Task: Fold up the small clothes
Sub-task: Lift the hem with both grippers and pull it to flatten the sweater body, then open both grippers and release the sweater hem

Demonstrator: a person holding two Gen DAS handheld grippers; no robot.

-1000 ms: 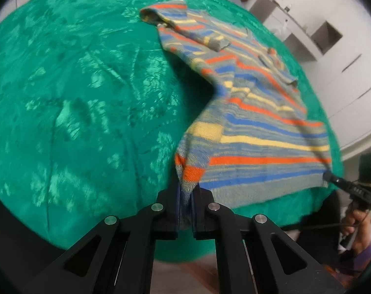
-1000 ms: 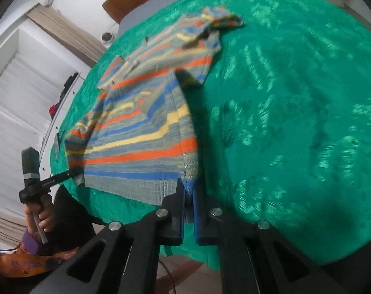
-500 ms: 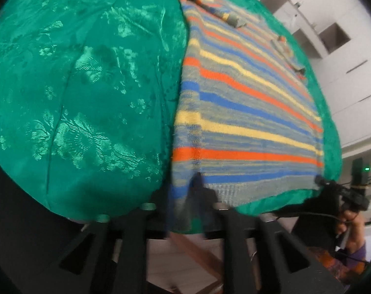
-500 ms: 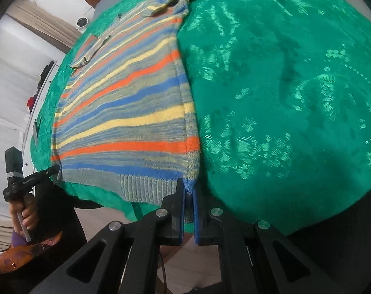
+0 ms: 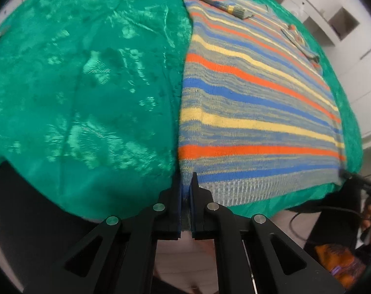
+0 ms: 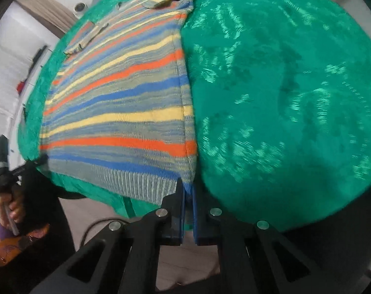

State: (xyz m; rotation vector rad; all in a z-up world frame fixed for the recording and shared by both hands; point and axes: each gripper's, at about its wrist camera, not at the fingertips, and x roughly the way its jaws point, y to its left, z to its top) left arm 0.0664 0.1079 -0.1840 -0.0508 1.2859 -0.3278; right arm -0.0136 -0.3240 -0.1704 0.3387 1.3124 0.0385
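The sweater (image 5: 254,112), spread flat on the green cloth (image 5: 87,85), is pinched at its two hem corners by the closed left gripper (image 5: 185,196) and right gripper (image 6: 188,196); both corners should be lifted evenly, the far sleeves seemingly tucked in already.

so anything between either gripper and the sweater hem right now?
Nothing visible. The left gripper and right gripper are each shut directly on a bottom corner of the striped sweater, which lies flat on the green cover.
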